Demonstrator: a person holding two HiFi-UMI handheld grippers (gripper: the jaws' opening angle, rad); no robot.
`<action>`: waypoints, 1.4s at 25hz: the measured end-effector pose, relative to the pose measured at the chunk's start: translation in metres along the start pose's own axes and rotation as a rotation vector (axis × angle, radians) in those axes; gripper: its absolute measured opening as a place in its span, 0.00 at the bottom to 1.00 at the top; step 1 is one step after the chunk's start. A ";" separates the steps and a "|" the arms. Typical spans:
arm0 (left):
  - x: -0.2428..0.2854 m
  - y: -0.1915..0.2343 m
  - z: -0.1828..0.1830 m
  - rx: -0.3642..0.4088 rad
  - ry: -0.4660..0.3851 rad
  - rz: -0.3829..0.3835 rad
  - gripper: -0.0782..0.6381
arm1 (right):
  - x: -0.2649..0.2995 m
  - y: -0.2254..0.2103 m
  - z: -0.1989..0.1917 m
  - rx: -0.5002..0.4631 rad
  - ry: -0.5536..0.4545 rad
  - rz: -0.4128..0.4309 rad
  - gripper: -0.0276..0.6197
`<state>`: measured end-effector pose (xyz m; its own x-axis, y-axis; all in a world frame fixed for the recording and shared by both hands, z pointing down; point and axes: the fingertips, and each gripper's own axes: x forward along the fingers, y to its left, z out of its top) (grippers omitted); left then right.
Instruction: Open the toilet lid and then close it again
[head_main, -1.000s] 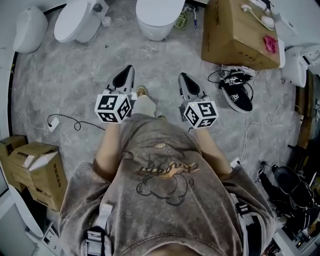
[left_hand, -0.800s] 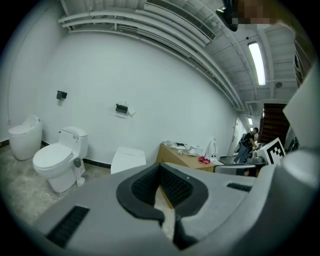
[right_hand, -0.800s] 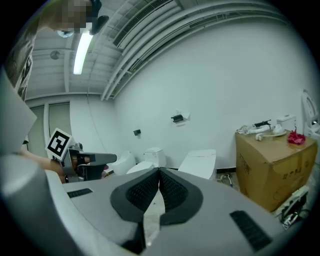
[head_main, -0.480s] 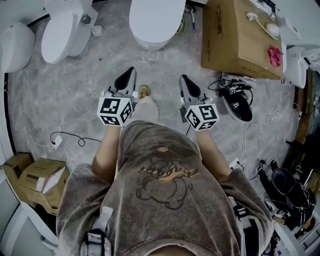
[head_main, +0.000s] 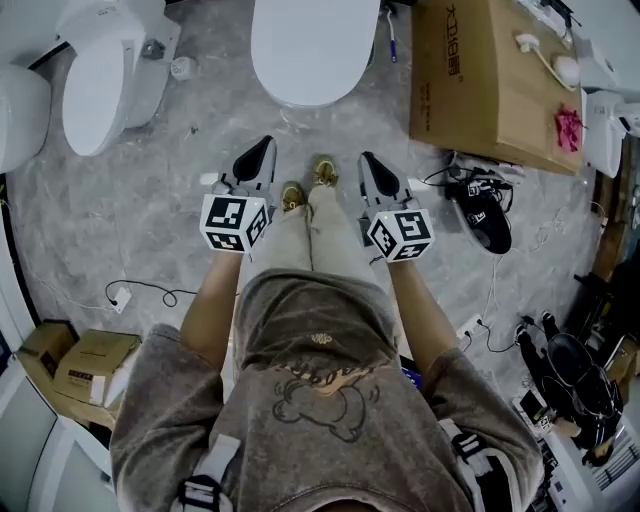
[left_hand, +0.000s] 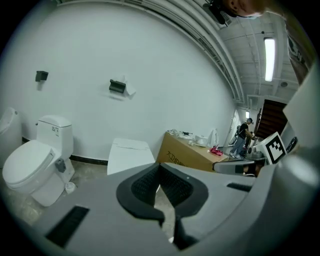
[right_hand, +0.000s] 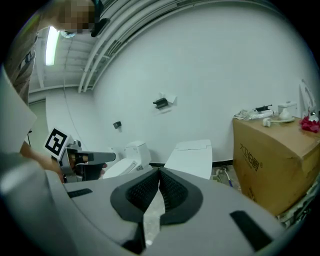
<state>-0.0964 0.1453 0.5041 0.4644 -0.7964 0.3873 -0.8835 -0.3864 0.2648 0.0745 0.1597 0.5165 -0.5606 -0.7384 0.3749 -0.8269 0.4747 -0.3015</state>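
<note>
A white toilet with its lid down (head_main: 312, 48) stands straight ahead of me at the top middle of the head view. The same closed lid (left_hand: 129, 154) shows beyond the left jaws and again (right_hand: 191, 156) beyond the right jaws. My left gripper (head_main: 256, 150) is shut and empty, held level well short of the toilet. To its right my right gripper (head_main: 367, 160) is also shut with nothing in it. Both tips (left_hand: 160, 166) (right_hand: 159, 171) point toward the toilet and touch nothing.
A second white toilet (head_main: 95, 80) stands to the left, with a urinal (head_main: 18, 110) beyond it. A large cardboard box (head_main: 490, 80) sits right of the target toilet, black shoes (head_main: 490, 215) and cables beside it. Smaller boxes (head_main: 85, 365) lie at lower left. My legs and feet (head_main: 305, 190) are between the grippers.
I have walked toward the middle toilet: it has grown larger and shifted down in the head view. Both grippers stayed shut and side by side, carried forward with me.
</note>
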 end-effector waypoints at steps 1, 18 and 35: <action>0.010 0.005 -0.007 -0.005 0.008 0.002 0.12 | 0.010 -0.006 -0.005 0.003 0.007 0.001 0.08; 0.180 0.104 -0.170 -0.041 0.154 0.023 0.12 | 0.185 -0.101 -0.167 0.050 0.187 0.027 0.08; 0.249 0.142 -0.270 -0.053 0.224 0.029 0.12 | 0.264 -0.143 -0.240 0.035 0.242 0.020 0.08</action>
<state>-0.0898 0.0173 0.8765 0.4457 -0.6817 0.5802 -0.8952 -0.3349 0.2941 0.0337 0.0117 0.8688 -0.5748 -0.5908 0.5662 -0.8158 0.4683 -0.3394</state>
